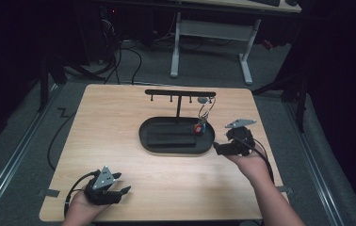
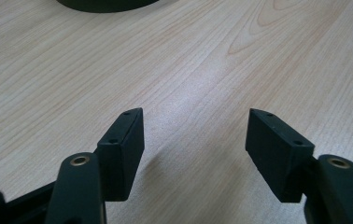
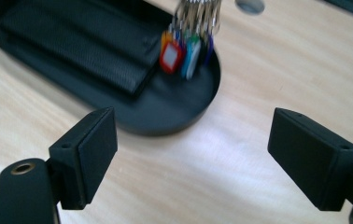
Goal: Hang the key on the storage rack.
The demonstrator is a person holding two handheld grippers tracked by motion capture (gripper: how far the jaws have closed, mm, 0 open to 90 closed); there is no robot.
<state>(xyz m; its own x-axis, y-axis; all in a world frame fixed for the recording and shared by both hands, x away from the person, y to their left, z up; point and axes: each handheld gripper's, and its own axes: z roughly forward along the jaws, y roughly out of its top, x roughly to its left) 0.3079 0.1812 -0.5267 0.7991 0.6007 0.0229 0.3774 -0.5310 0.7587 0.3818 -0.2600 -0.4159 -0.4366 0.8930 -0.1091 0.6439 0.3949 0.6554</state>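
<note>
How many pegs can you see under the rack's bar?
4 visible. Pegs hang along the rack: three bare ones left and centre, one at the right end holding the keys. The ring may hide more.

My high view looks forward and down over the whole counter (image 1: 119, 141). My left gripper view skims low and close over bare wood near the front left corner. My right gripper view faces the black tray (image 3: 184, 116), which the high view shares (image 1: 176, 147).

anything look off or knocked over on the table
Nothing stands out. The black stand is upright on its oval tray, the bunch of key tags hangs from a hook at its right end, and both grippers are open and empty.
</note>
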